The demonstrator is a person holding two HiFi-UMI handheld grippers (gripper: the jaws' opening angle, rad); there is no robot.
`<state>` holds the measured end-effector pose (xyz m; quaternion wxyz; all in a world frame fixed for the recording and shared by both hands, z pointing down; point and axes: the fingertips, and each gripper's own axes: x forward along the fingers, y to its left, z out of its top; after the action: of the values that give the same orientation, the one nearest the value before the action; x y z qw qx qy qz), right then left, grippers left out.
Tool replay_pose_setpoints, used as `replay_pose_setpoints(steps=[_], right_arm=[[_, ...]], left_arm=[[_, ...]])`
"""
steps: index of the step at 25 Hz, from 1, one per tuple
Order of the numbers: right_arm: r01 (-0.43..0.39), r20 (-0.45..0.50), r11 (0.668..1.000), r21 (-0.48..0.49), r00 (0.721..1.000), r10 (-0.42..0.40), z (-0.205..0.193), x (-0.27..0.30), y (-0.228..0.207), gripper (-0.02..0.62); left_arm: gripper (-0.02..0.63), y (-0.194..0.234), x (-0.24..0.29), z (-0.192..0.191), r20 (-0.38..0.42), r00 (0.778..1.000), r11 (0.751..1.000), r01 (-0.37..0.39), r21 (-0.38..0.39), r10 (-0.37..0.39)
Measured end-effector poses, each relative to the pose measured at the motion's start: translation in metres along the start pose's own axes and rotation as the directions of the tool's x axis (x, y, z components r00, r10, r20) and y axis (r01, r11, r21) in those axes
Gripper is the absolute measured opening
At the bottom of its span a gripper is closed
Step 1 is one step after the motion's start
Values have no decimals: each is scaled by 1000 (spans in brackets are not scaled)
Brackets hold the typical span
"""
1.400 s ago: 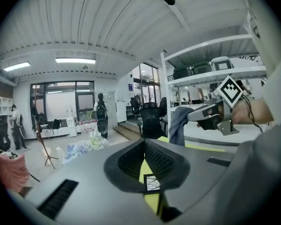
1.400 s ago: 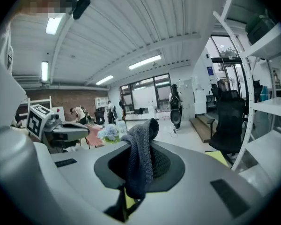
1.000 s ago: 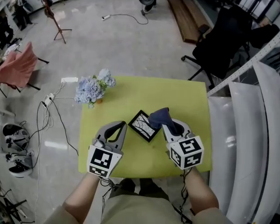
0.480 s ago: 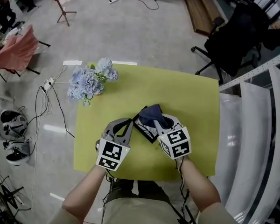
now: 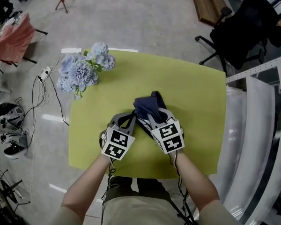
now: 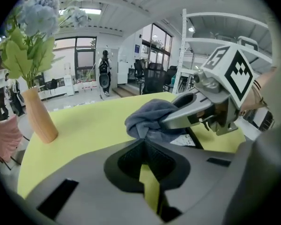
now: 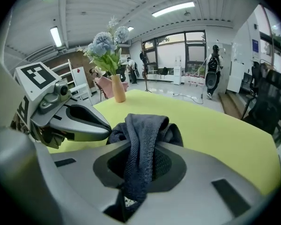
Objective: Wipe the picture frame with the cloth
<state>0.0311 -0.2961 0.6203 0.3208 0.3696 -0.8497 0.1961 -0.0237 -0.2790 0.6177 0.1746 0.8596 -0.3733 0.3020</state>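
A dark blue cloth (image 5: 147, 104) lies bunched on the picture frame, whose black border and white print (image 6: 191, 140) show just under it. My right gripper (image 5: 150, 113) is shut on a strand of the cloth (image 7: 141, 139), which runs down through the gap between its jaws. Those jaws have just been opening a little, with the cloth still between them. My left gripper (image 5: 130, 118) is shut with nothing in it. It sits close to the left of the cloth (image 6: 149, 118), its tips (image 6: 144, 145) low over the yellow-green table (image 5: 192, 93).
A vase (image 6: 37, 116) of pale blue flowers (image 5: 82, 71) stands at the table's far left corner. A white shelf unit (image 5: 257, 125) runs along the right side. A black office chair (image 5: 243, 32) stands beyond the table, and cables (image 5: 42, 95) lie on the floor at left.
Both grippers have come down toward the table. The cloth, held above the frame before, now rests on it and covers most of it.
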Motion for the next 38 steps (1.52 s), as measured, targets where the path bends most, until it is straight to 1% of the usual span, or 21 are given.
replay_pose_setpoints(steps=[2, 6, 7, 9, 11, 13, 15, 18, 21, 24, 28, 30, 31, 33, 34, 35, 38], right_arm=[[5, -22, 1000, -27, 1000, -6, -2, 6, 3, 70], [-5, -71, 998, -66, 998, 0, -9, 18, 10, 177], [-1, -76, 997, -77, 997, -4, -10, 20, 11, 187], [15, -88, 993, -121, 996, -25, -13, 23, 11, 179], [19, -109, 987, -162, 993, -37, -15, 25, 12, 151], [8, -134, 985, -174, 990, -32, -18, 24, 12, 94], [-8, -158, 985, -173, 987, -20, -20, 22, 11, 72], [-33, -189, 984, -175, 982, -1, -24, 17, 11, 63], [-55, -234, 984, -170, 972, 14, -33, 7, 11, 60], [-71, -276, 988, -134, 961, 32, -48, -9, 9, 58], [-80, -316, 992, -94, 948, 46, -68, -29, 5, 54], [-92, -330, 994, -66, 942, 65, -73, -38, 8, 52], [-96, -343, 993, -62, 937, 69, -74, -42, 9, 52], [-84, -368, 992, -89, 929, 46, -75, -49, 8, 51], [-71, -366, 992, -105, 930, 28, -72, -53, 6, 51], [-58, -345, 992, -108, 938, 17, -65, -56, 3, 51], [-36, -203, 998, -54, 979, 25, -29, -57, -1, 51]], left_arm=[[8, -1, 5, -6, -13, 1000, 1000, 4, -5, -4], [8, -3, 10, -14, -30, 999, 1000, 13, -3, -13], [8, -2, 10, -15, -26, 1000, 1000, 13, -8, -13], [8, -1, 10, -17, -16, 1000, 1000, 16, -21, -16], [8, 0, 11, -17, -11, 1000, 1000, 17, -26, -17], [8, 2, 10, -17, -4, 1000, 999, 12, -35, -12], [8, 2, 10, -16, -1, 1000, 999, 3, -42, -3], [8, 1, 9, -16, -14, 1000, 999, -12, -35, 11], [8, 1, 9, -16, 6, 1000, 997, -4, -72, 5], [8, 2, 9, -16, 19, 1000, 995, 1, -102, 1], [8, 2, 10, -16, 19, 1000, 994, 8, -112, -6], [8, 2, 10, -15, 19, 1000, 994, 11, -111, -9], [8, 1, 10, -15, 19, 1000, 994, 12, -110, -10], [8, 1, 10, -15, 19, 1000, 994, 14, -111, -12], [8, 1, 10, -15, 19, 1000, 994, 15, -111, -13], [8, 1, 10, -15, 19, 1000, 994, 16, -110, -14], [8, 2, 10, -15, 18, 1000, 994, 19, -107, -17]])
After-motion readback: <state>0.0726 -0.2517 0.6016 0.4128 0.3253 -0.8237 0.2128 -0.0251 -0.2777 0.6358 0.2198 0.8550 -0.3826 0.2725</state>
